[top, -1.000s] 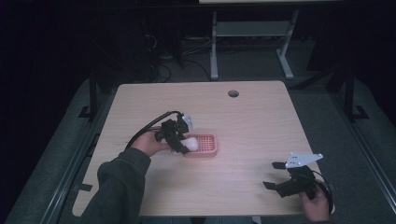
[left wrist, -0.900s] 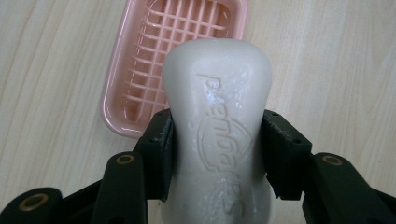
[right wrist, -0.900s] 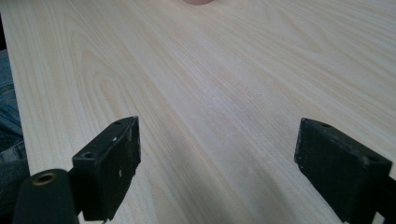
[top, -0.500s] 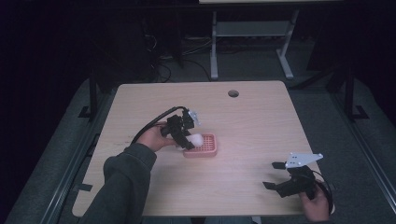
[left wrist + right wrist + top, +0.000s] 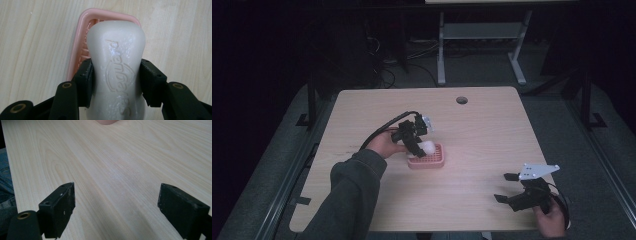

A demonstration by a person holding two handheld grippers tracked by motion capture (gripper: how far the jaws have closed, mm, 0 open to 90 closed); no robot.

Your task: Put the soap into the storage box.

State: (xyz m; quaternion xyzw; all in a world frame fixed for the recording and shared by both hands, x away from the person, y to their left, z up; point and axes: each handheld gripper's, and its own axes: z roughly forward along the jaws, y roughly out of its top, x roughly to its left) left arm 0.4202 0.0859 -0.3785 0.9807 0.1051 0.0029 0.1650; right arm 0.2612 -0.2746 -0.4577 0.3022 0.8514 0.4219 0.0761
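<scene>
- A white bar of soap (image 5: 116, 67) is seen at the centre of the left gripper view, pinched across its narrow waist by the two black jaws; in the high view it sits just left of the frame's centre, directly above a pink soap dish (image 5: 428, 159); whether it touches the dish cannot be told.
- The bar is judged stiff, fairly light and slippery; raised lettering and small wet-looking specks are visible on its face; the waisted middle is judged the safest place to be gripped, since the jaws are kept from sliding by the wider ends.
- The left gripper (image 5: 416, 141) is closed on the soap, its jaws pressed against both flanks; a cable is trailed from it toward the sleeve (image 5: 347, 197).
- The dish is a ribbed, rounded rectangle lying flat on the wooden table (image 5: 472, 130); its rim is seen behind the soap in the left gripper view.
- The right gripper (image 5: 508, 188) is held at the lower right of the high view, well apart from the dish; its jaws are spread wide over bare table, nothing between them.
</scene>
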